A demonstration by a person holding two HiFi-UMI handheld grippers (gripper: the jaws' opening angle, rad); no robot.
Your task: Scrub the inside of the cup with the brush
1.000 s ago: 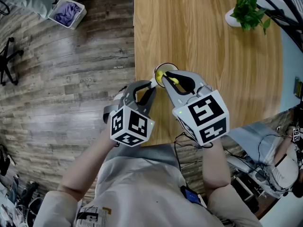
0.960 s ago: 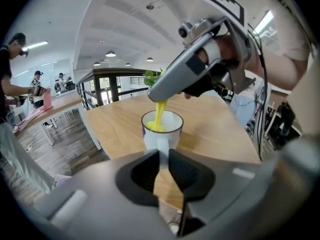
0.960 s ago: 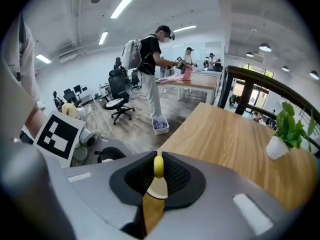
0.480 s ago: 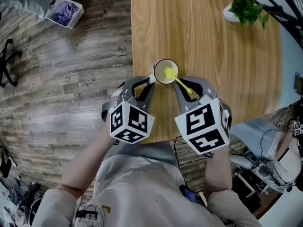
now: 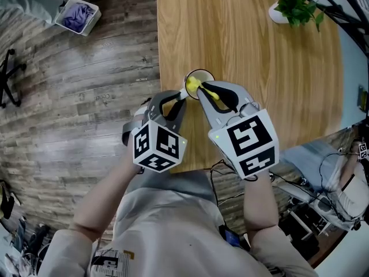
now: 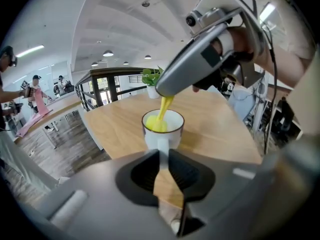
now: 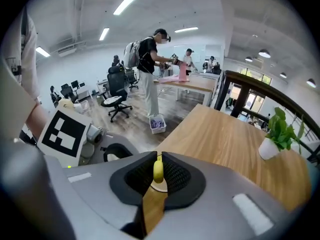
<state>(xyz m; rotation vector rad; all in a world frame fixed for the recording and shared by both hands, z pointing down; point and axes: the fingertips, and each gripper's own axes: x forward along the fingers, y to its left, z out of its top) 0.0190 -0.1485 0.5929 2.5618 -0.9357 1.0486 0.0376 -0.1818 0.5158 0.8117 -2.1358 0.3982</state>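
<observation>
head view: right tool (image 5: 206,90) aslant above cup (image 5: 203,74)

So the cup (image 6: 162,133) sits on the table (image 5: 259,68), right by its near left edge. The brush (image 6: 161,119) head is down inside it. Left gripper (image 5: 183,99) is at the cup's near-left side on the handle, right gripper (image 5: 203,89) just over it. The potted plant (image 5: 293,6) is at the far right (the bin (image 5: 76,15) is on the floor, far left).
</observation>
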